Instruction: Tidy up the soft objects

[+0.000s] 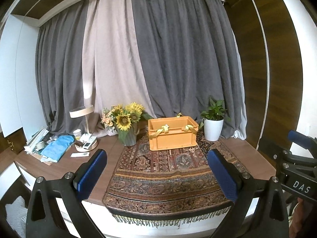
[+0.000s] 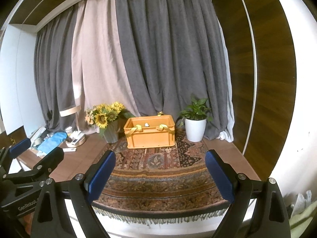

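An orange plastic crate (image 1: 172,133) stands on a patterned rug (image 1: 168,178) at the back middle of the table, with yellow straps (image 1: 160,130) draped over its front rim. It also shows in the right wrist view (image 2: 150,133), with a small white item inside. My left gripper (image 1: 158,173) is open and empty, held in front of the table's near edge. My right gripper (image 2: 159,175) is open and empty, beside the left one. A blue cloth (image 1: 57,145) lies at the far left of the table.
A vase of sunflowers (image 1: 125,125) stands left of the crate. A white potted plant (image 1: 213,124) stands to its right. A desk lamp (image 1: 82,117), remotes in a round tray (image 1: 87,143) and clutter fill the left side. Grey curtains hang behind.
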Demonstrator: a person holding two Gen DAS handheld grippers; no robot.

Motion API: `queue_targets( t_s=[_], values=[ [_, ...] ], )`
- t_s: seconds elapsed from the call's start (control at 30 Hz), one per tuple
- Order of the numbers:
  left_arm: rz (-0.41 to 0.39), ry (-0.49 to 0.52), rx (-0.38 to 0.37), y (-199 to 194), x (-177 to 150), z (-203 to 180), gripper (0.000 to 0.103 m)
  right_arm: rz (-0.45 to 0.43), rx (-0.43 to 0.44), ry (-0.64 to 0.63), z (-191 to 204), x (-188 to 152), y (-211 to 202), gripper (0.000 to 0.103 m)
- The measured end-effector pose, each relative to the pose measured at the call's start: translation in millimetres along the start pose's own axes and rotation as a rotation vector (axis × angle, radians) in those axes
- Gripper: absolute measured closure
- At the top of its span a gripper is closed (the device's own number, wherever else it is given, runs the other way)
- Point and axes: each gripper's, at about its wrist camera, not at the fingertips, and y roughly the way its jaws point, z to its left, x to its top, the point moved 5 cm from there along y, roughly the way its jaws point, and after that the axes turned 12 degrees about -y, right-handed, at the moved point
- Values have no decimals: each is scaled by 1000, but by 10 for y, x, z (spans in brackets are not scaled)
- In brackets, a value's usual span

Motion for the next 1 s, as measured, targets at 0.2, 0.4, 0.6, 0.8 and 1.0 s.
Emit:
queue_targets(
  t_s=[0.2, 0.4, 0.6, 0.8, 1.0],
  values=[
    [-1, 5, -4, -41, -7, -35, 0, 2, 3, -4, 0, -45, -51, 10],
    [-7, 10, -2, -44, -7, -59, 0, 4, 6, 2, -33, -67, -59, 10],
    [-7, 10, 0, -41, -17, -59, 0, 16, 9, 5, -68, -95, -38, 10],
    [5, 12, -8, -27, -19, -60, 0, 26, 10, 9, -109, -137, -27, 10],
    [8, 16, -19, -19, -5, -37, 0, 30, 8, 14, -137, -143, -24, 10]
  ],
)
